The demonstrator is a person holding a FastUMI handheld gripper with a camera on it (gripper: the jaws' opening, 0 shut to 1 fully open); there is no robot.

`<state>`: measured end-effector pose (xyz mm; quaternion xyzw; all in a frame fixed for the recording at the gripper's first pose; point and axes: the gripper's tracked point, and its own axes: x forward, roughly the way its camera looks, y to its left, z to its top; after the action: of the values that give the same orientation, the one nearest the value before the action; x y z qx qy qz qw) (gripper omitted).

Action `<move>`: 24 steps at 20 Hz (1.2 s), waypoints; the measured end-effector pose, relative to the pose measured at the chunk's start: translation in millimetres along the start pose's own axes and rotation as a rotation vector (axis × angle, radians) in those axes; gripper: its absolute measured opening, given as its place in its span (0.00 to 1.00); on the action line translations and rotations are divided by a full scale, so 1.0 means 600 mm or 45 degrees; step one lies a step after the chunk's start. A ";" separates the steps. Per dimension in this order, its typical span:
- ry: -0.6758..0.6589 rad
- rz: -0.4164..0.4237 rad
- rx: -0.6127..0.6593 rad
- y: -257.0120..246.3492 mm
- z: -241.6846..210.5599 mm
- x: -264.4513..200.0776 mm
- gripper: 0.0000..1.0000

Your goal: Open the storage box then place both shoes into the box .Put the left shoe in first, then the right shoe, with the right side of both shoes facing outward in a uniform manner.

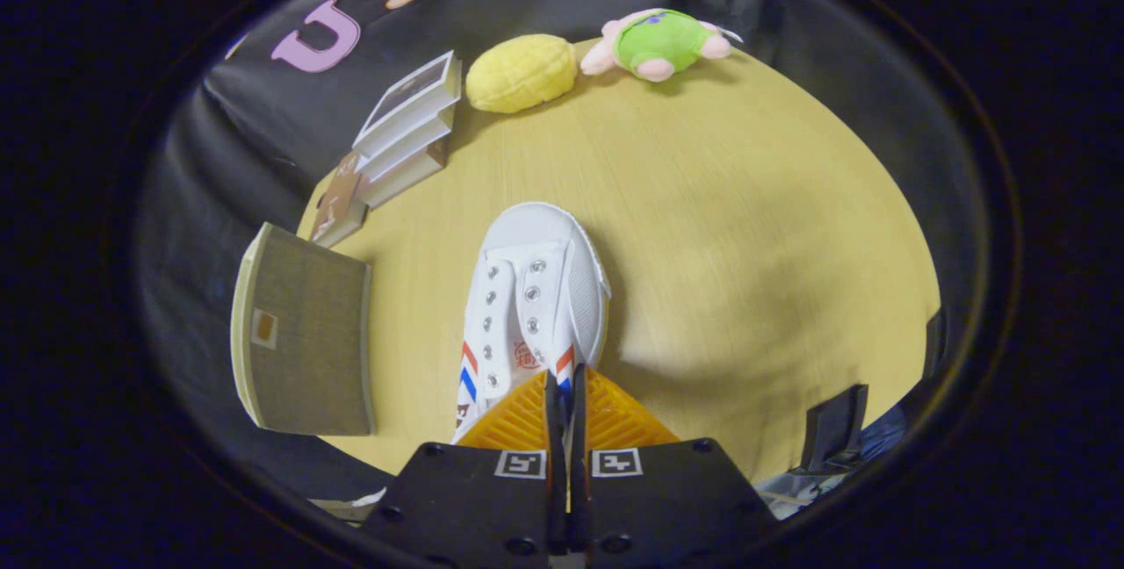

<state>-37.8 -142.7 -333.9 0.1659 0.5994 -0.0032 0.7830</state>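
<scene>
- The hand-held gripper (566, 393) is seen with its two fingers drawn almost together; both fingers are pressed on the rear collar of a white shoe (531, 306).
- The shoe is pointed away from the fingers, toe forward, and red and blue stripes are visible on its sides. Whether its sole is touching the tabletop (746, 226) cannot be determined.
- The storage box (303, 341), covered in grey-brown fabric, is located to the left of the shoe, at the tabletop's edge.
- A stack of books (404, 134) is positioned beyond the box.
- A yellow plush toy (520, 73) and a green-and-pink plush toy (663, 44) are placed at the far edge.
</scene>
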 end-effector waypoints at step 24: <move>-0.138 0.229 0.001 0.331 0.032 -0.143 0.05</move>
<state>-3.5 23.1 -198.3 0.2188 0.5388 0.0578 0.8115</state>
